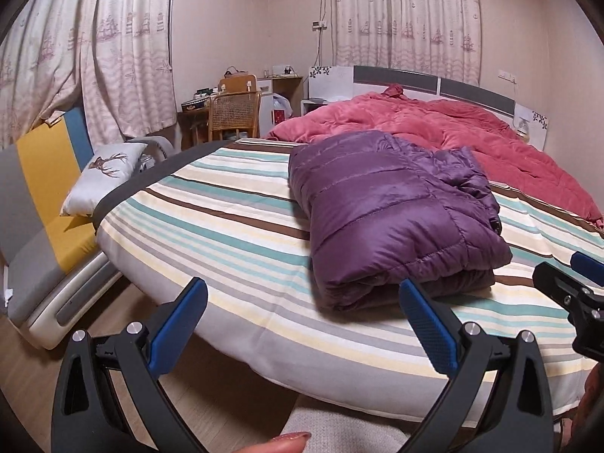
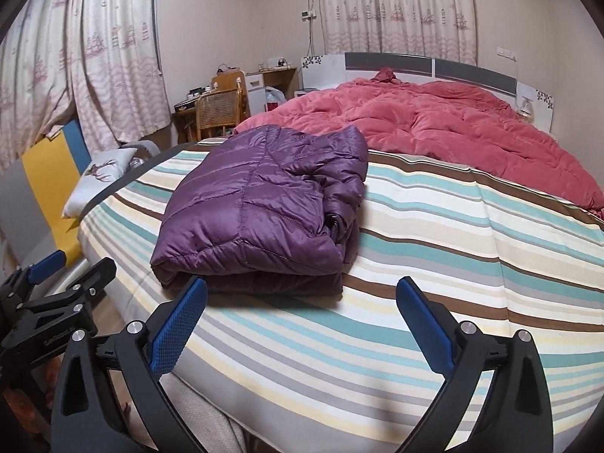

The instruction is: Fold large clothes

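Left wrist view is showing the left gripper (image 1: 304, 298) hanging wide open at the foot of a bed (image 1: 234, 226), holding nothing. Just ahead of it, slightly toward its right finger, a purple jacket (image 1: 392, 211) is lying on the striped sheet as a compact, thick rectangle, with layers stacked on one another and a rounded fold edge facing the gripper. Beyond the jacket, a red quilt (image 1: 453, 128) is lying bunched near the headboard.

Right wrist view is showing the right gripper (image 2: 302, 298) likewise spread wide and empty, with the jacket (image 2: 260, 207) ahead and toward its left finger, close to that fingertip; whether they are touching cannot be told. The other gripper is showing at each view's edge, beside its partner.

Judging from this, the folding is looking essentially finished: no sleeves or hood are trailing out, though the side nearer the right gripper is looking a little rumpled. At most some neatening may be remaining.
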The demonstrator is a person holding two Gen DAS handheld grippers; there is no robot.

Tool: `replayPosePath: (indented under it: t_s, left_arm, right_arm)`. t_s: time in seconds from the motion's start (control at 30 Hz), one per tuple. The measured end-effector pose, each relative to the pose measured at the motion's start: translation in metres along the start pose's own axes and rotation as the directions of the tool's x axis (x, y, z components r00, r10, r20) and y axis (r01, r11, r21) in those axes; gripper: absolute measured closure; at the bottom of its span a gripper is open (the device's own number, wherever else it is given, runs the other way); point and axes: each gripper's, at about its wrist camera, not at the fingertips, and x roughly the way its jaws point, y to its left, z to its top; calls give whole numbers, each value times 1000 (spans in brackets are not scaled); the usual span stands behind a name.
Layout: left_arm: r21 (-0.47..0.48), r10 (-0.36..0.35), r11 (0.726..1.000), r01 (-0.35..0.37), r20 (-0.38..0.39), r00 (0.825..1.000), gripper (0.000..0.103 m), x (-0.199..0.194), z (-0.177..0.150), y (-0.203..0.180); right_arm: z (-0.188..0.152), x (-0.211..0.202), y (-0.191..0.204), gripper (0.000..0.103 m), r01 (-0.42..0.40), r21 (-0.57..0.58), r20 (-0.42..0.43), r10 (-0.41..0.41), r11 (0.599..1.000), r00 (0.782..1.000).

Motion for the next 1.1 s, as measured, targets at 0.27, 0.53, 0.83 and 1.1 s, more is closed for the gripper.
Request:
replayPosePath:
  t_s: [0.27, 0.53, 0.83, 1.1]
  left_arm:
    - [-10, -6, 1000, 6, -7, 1000, 2, 2, 0, 0]
    - [-14, -8, 1000, 8, -9, 1000, 2, 3, -1, 0]
    - [-16, -8, 1000, 7, -9, 1000, 2, 2, -1, 0]
    - [-17, -8, 1000, 8, -10, 1000, 2, 2, -1, -1]
  right_arm:
    - [-1, 3, -2, 3, 1, 10, -10, -1, 1000, 1000]
    - [-2, 4, -2, 3, 3, 15, -13, -3, 1000, 1000]
    - [-2, 4, -2, 3, -1, 15, -13, 1, 1000, 1000]
    - [-2, 4, -2, 3, -3, 14, -15, 3, 1000, 1000]
